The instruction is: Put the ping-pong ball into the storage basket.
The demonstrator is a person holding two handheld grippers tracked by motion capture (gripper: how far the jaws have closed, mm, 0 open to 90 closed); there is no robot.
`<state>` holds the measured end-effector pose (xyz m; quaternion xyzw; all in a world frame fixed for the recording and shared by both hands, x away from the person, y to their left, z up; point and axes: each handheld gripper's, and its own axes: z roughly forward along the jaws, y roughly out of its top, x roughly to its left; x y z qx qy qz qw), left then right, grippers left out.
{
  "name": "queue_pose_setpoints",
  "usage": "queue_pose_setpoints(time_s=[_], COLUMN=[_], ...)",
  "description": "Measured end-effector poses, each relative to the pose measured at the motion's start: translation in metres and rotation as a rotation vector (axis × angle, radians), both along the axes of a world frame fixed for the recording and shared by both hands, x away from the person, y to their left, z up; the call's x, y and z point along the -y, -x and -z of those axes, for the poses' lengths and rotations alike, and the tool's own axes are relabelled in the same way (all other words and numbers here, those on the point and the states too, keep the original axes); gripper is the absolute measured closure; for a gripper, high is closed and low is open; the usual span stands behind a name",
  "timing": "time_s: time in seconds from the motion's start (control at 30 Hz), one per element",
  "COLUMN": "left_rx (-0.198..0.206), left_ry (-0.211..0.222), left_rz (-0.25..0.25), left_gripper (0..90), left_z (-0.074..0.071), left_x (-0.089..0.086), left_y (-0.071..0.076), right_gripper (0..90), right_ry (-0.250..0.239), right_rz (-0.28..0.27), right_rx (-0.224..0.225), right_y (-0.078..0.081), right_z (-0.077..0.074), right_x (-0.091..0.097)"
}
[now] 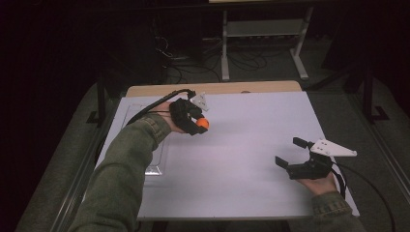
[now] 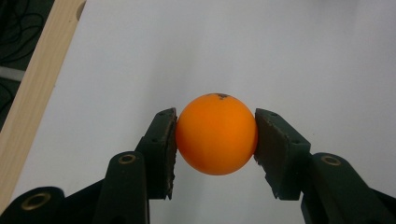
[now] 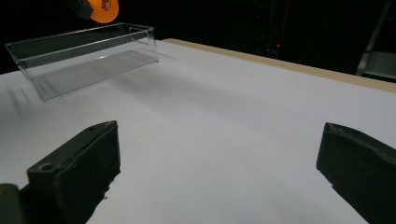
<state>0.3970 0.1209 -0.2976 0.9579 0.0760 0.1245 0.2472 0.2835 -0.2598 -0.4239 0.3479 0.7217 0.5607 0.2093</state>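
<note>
two black two-jaw tools work over a white-topped table (image 1: 251, 140). the left tool (image 1: 198, 124) sits at about ten o'clock from the middle of the table in the high view, and its jaws are clamped on a small round orange plastic ball (image 2: 216, 134), one pad (image 2: 169, 154) pressed on each side of it. the ball hangs above the white surface, clear of it as far as the left gripper view lets me judge. just beside that forearm, toward eight o'clock, lies a clear rectangular plastic tray (image 3: 84, 58) flat on the table; the right gripper view shows the orange ball high above the tray's far end. the right tool (image 1: 291, 155) rests at about four o'clock, well apart from the ball, its jaws spread wide with nothing but bare table between them. a pale wooden edge (image 1: 212, 89) borders the table at twelve o'clock.
</note>
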Motion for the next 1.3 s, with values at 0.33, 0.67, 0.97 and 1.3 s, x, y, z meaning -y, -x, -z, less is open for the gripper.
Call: queue_pose_setpoints(time_s=[0.33,0.67,0.97,1.3], left_rx=[-0.003,-0.013,-0.017,-0.025], left_ry=[-0.009,-0.029,-0.032,-0.058], left_rz=[-0.019,-0.049,-0.074,-0.095], left_gripper=[50.4,50.4,50.3,50.3], left_z=[-0.003,-0.006,-0.009,-0.008], left_x=[-0.015,-0.035,-0.05,-0.064], left_y=[0.005,0.011,0.015,0.017], right_gripper=[0.0,0.0,0.0,0.0], right_ry=[0.002,0.005,0.007,0.012], right_rz=[0.001,0.003,0.003,0.0], right_rx=[0.0,-0.003,-0.001,-0.004], right_y=[0.0,0.0,0.0,0.0], right_z=[0.0,0.001,0.001,0.001], right_x=[0.0,0.0,0.0,0.0])
